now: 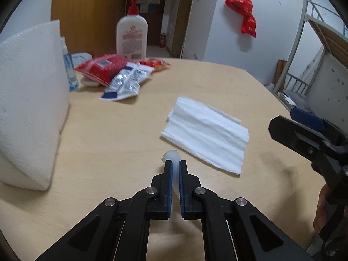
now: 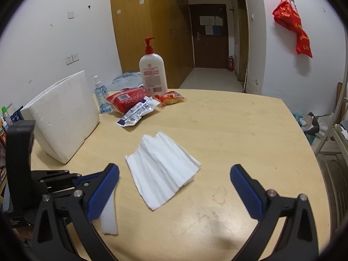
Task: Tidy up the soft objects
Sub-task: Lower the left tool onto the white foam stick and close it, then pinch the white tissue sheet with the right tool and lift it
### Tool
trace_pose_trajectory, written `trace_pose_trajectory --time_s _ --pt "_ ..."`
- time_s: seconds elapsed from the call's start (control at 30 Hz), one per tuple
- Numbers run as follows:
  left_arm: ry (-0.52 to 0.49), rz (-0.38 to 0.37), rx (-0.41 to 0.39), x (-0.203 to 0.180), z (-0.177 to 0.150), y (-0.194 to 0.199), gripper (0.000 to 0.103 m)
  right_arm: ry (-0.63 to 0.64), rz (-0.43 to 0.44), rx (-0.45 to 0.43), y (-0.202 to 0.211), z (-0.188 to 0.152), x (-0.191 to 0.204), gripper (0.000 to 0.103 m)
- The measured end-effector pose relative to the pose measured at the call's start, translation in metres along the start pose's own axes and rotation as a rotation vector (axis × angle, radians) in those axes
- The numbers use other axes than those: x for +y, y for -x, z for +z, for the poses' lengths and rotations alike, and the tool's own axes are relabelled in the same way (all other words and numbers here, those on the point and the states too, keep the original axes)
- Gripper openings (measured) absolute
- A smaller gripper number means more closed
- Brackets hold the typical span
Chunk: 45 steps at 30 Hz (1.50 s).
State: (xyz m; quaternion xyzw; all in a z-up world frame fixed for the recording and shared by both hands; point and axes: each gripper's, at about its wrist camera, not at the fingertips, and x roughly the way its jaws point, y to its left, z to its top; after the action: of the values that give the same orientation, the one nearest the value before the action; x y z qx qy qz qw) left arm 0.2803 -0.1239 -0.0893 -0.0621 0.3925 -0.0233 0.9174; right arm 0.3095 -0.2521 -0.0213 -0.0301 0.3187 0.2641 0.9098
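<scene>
My left gripper (image 1: 175, 163) is shut on a small white soft strip (image 1: 171, 155) just above the wooden table (image 1: 108, 143). The strip's top pokes out past the fingertips. In the right wrist view the same strip (image 2: 108, 215) hangs down to the table at the lower left. A folded white paper towel (image 1: 206, 130) lies flat to the right of my left gripper. My right gripper (image 2: 174, 167) is open and empty, its blue pads on either side of the towel (image 2: 163, 169) and above it. It also shows at the right edge of the left wrist view (image 1: 287, 121).
A large white foam block (image 1: 28, 108) stands at the left. Behind it are a small clear bottle (image 1: 70, 74), a red packet (image 1: 102, 68), a silver-blue packet (image 1: 126, 80), an orange snack pack (image 1: 156, 63) and a pump bottle (image 1: 132, 37). The table edge curves round at the right.
</scene>
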Motion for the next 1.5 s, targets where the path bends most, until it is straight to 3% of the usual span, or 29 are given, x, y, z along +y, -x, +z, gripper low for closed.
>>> trace_pose_trajectory --time_s 0.4,0.8,0.93,1.07,1.13,1.23,1.5 --pt "0.036 0.066 -0.078 0.032 0.013 0.025 0.005 0.044 0.04 0.069 -0.031 0.007 0.016 0.103" --pt "0.043 0.063 -0.071 0.041 0.014 0.022 0.005 0.033 0.055 0.197 -0.071 0.005 0.016 0.101" --pt "0.046 0.06 -0.069 0.042 0.013 0.022 0.005 0.043 0.059 0.248 -0.083 0.001 0.018 0.077" --pt "0.044 0.058 -0.065 0.043 0.011 0.021 0.005 0.055 0.023 0.273 -0.087 -0.003 0.018 0.065" --pt "0.047 0.058 -0.065 0.044 0.011 0.022 0.005 0.059 0.01 0.272 -0.086 -0.003 0.019 0.04" --pt "0.044 0.06 -0.069 0.044 0.01 0.023 0.005 0.082 -0.007 0.274 -0.085 -0.003 0.021 0.017" --pt "0.041 0.067 -0.09 0.046 0.012 0.034 0.005 0.074 0.019 0.215 -0.067 0.004 0.023 0.013"
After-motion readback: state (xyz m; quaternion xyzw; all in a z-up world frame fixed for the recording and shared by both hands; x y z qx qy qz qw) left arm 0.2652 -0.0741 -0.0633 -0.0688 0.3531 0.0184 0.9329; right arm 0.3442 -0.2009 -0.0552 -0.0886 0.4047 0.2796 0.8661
